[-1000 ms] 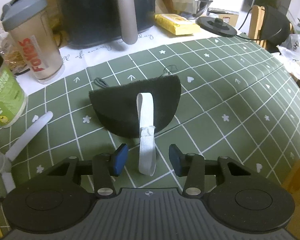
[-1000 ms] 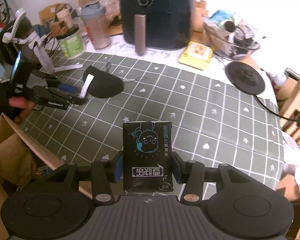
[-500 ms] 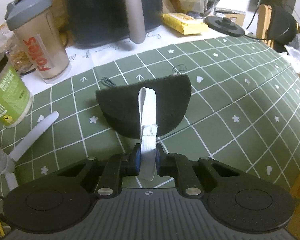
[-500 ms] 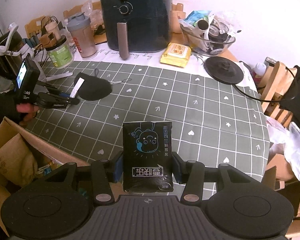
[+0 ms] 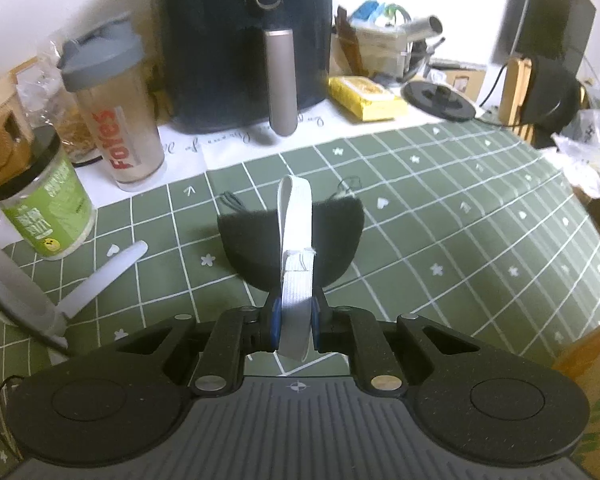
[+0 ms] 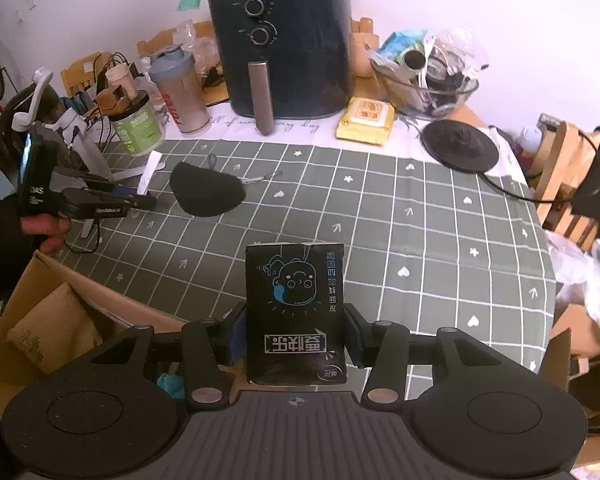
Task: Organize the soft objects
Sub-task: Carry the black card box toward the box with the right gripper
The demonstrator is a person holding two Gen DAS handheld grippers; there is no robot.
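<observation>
Right wrist view, green checked table [image 6: 380, 216], black air fryer [image 6: 284, 40] at its far edge, right gripper [image 6: 295, 332] clamped on a black tissue pack [image 6: 296, 312], left gripper [image 5: 295, 326] clenched on the white strap [image 5: 296, 248] of a black eye mask [image 5: 292, 240] on the table.
</observation>
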